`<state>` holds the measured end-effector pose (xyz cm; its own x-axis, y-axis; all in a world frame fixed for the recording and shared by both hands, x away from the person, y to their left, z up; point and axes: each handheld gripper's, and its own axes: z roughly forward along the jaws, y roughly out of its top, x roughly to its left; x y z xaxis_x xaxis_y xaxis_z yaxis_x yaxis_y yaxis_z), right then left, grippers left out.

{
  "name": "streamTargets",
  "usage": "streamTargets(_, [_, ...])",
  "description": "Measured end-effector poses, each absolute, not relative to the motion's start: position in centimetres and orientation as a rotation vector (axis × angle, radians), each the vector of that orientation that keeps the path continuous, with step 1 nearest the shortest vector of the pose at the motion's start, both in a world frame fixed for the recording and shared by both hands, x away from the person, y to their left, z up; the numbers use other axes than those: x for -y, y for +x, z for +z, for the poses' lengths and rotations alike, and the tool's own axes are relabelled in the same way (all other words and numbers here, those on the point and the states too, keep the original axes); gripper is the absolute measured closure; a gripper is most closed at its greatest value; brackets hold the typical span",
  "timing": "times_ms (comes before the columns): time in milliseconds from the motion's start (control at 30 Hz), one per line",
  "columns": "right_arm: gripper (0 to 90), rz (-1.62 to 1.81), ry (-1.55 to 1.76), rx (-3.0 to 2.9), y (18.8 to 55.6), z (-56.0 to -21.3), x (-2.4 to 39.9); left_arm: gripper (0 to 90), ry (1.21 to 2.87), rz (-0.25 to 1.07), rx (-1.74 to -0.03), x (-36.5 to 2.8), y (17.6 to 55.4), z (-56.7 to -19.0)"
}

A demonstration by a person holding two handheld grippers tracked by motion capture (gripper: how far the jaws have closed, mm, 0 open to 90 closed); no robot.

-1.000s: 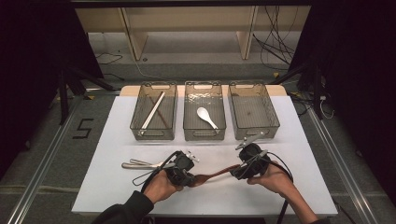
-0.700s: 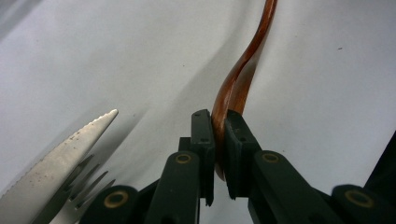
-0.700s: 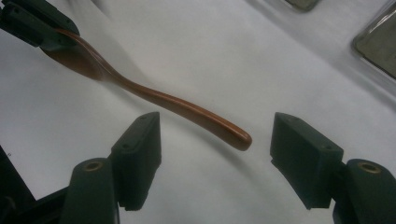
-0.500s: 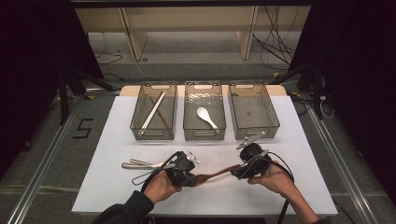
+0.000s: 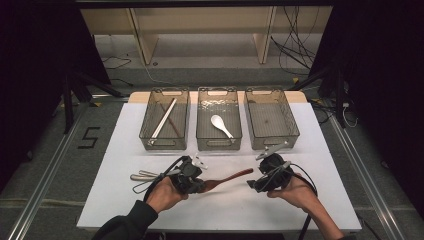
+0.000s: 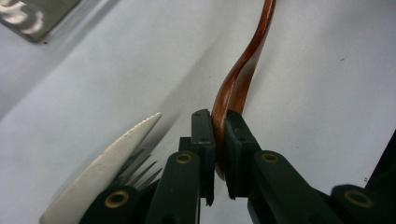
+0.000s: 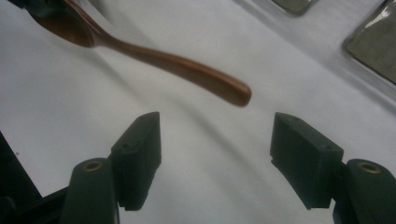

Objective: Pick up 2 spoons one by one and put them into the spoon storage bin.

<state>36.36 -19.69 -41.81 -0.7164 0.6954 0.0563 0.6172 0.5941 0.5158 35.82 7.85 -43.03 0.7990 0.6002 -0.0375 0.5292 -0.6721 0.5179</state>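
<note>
The left gripper (image 6: 219,140) is clamped on the bowl end of a wooden spoon (image 6: 243,70), its two black pads pressed against either face of the wood. The right gripper (image 7: 215,144) has its jaws wide apart with nothing between them, and the spoon's handle tip lies just beyond its fingertips. The spoon is dark reddish-brown, glossy, with a gently curved, slender handle that widens to a rounded end. In the high view the spoon (image 5: 227,179) lies low over the white table (image 5: 325,150), between the two grippers, its long axis running from the left gripper (image 5: 200,184) toward the right gripper (image 5: 252,184), handle end slightly farther from the person. A pale serrated knife (image 6: 112,158) and fork tines lie just beside the left jaws. Beyond stand three baskets (image 5: 272,142). On the floor left of the table a taped mark reads "5" (image 5: 90,137).
</note>
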Motion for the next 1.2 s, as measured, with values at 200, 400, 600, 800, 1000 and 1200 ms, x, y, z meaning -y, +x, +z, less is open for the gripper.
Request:
streamTargets(200, [34.2, 0.775, 1.116, -2.669, 36.1, -41.9, 20.0, 83.9, 2.468, 0.207, -0.827, -8.4, 36.2, -42.1])
streamTargets(400, [33.8, 0.774, 1.118, -2.671, 35.8, -42.0, 20.3, 83.8, 2.459, 0.244, -0.834, -9.0, 37.5, -40.7])
streamTargets(600, [33.5, 0.778, 1.117, -2.676, 35.5, -42.1, 20.4, 83.8, 2.460, 0.271, -0.837, -9.2, 39.2, -39.0])
streamTargets(800, [33.2, 0.780, 1.117, -2.675, 35.1, -42.1, 20.6, 83.8, 2.474, 0.271, -0.859, -9.5, 41.3, -38.0])
streamTargets(1000, [32.9, 0.777, 1.112, -2.685, 34.9, -42.2, 20.7, 83.8, 2.473, 0.308, -0.874, -9.4, 43.2, -36.4])
streamTargets(1200, [32.9, 0.781, 1.105, -2.695, 34.8, -42.2, 20.6, 83.8, 2.450, 0.342, -0.927, -9.1, 45.8, -35.3])
